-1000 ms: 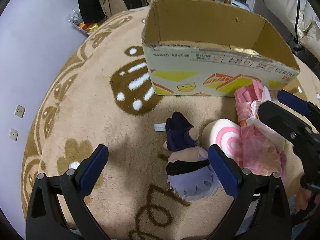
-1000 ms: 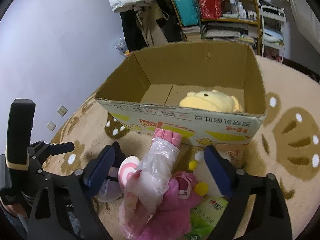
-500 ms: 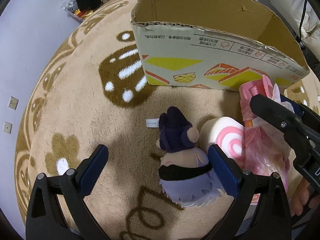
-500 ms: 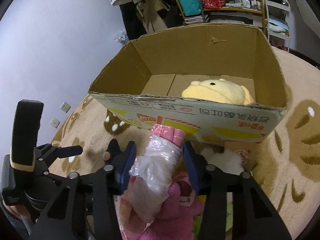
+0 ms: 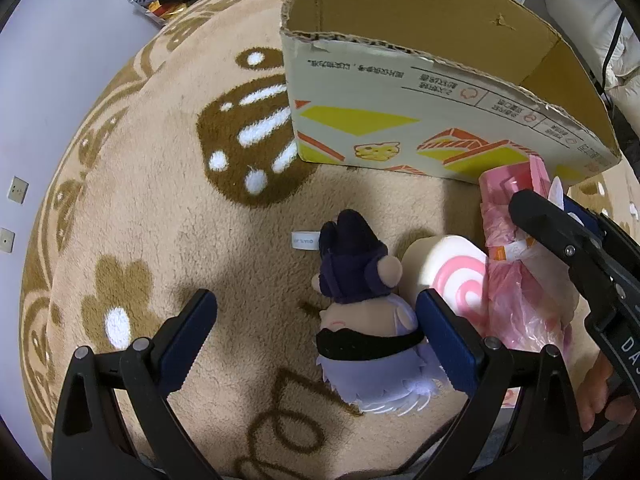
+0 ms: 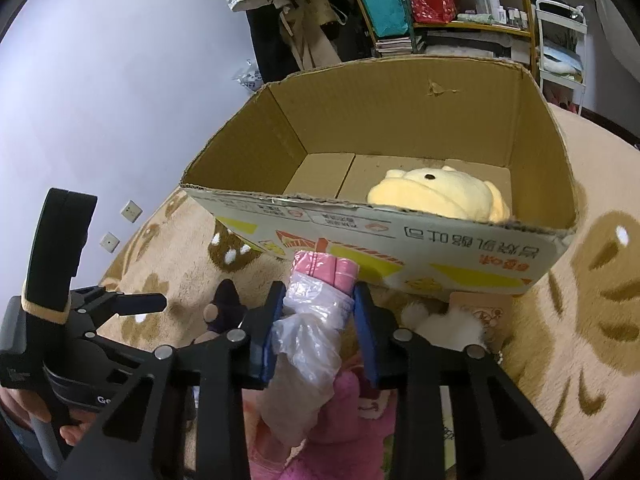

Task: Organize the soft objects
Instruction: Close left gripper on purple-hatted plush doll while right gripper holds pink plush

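- Left wrist view: the left gripper (image 5: 316,336) is held with jaws wide apart over a purple plush doll (image 5: 360,308) lying on the beige rug (image 5: 160,220); nothing is gripped. The doll's dark legs point toward the cardboard box (image 5: 400,92).
- Right wrist view: the right gripper (image 6: 318,328), whose jaws have just been closing, is clamped on a plastic-wrapped pink bundle (image 6: 312,320). Its long axis points at the box, where a yellow plush (image 6: 436,196) lies. A lift over the near wall is judged next.
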Available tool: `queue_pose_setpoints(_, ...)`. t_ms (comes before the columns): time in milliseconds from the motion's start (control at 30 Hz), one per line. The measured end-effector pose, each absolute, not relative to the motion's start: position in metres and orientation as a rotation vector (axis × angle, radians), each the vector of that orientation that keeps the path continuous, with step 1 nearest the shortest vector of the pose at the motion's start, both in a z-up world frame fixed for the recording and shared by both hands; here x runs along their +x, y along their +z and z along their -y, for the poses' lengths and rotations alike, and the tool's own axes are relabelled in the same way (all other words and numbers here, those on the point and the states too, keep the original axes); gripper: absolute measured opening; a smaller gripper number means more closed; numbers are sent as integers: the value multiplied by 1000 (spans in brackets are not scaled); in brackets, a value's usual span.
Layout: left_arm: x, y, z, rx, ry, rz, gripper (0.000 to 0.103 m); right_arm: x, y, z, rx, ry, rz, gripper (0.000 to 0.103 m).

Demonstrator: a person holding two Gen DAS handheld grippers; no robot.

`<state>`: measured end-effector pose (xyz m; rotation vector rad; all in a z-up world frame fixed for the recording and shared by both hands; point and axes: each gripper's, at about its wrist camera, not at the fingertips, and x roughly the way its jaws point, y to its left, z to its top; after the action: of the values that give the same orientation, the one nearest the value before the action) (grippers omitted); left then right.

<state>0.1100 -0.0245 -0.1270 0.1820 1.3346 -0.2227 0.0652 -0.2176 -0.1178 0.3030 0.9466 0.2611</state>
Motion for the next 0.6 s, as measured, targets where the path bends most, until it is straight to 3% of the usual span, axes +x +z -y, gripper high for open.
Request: queue_pose_setpoints(600, 120, -126, 23, 197, -153, -1286, 99, 65, -117, 218, 307, 273, -946, 32)
